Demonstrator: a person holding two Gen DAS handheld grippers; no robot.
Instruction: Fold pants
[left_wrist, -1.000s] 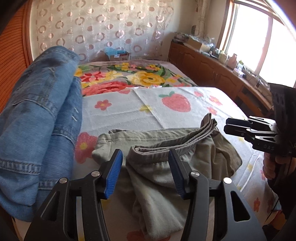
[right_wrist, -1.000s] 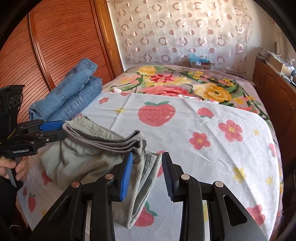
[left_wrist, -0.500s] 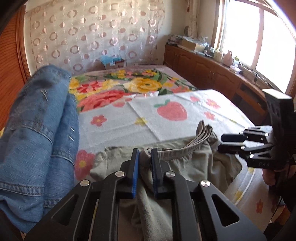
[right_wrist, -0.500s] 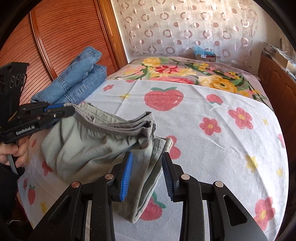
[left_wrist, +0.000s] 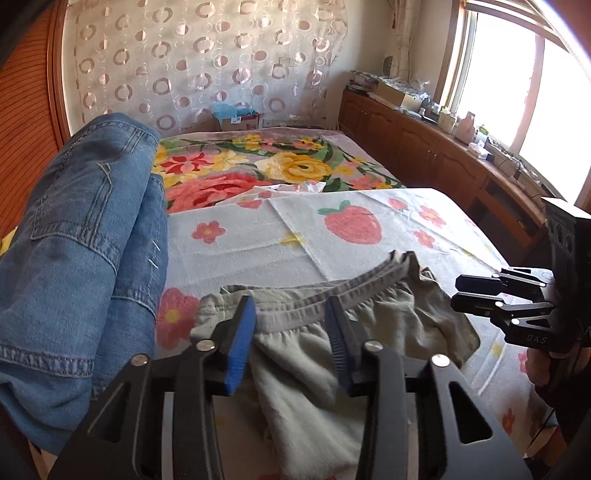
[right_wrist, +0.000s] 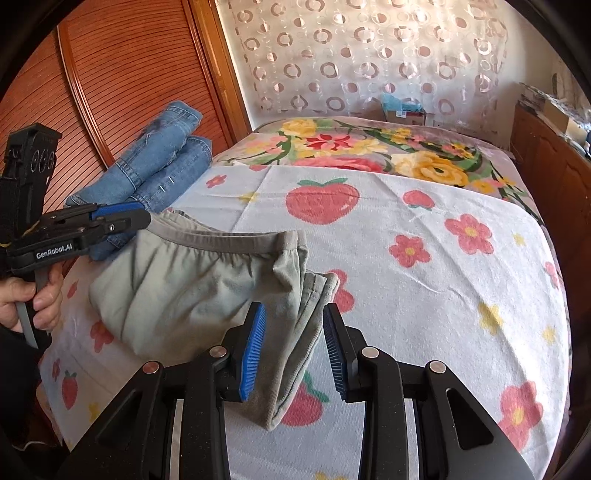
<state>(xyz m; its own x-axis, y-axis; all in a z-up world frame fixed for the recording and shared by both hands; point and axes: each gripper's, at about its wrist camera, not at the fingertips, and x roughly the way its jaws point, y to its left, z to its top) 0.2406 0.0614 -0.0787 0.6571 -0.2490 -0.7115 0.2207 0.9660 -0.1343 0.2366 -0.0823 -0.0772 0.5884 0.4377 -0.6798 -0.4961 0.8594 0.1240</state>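
Lying bunched, the grey-green pants (right_wrist: 177, 288) sit between each opened hand-held gripper's blue pads.

The folded grey-green cotton pants (right_wrist: 177, 291) lie on the strawberry-print white towel (right_wrist: 424, 295) on the bed. Left of the pants, touching them, lie the rolled blue denim jeans (right_wrist: 159, 166); behind them lies the floral blanket (right_wrist: 369, 147).

Both wrist views angled down, close over bed (left_wrist: 369, 258), sharing grey pants (right_wrist: 192, 288)
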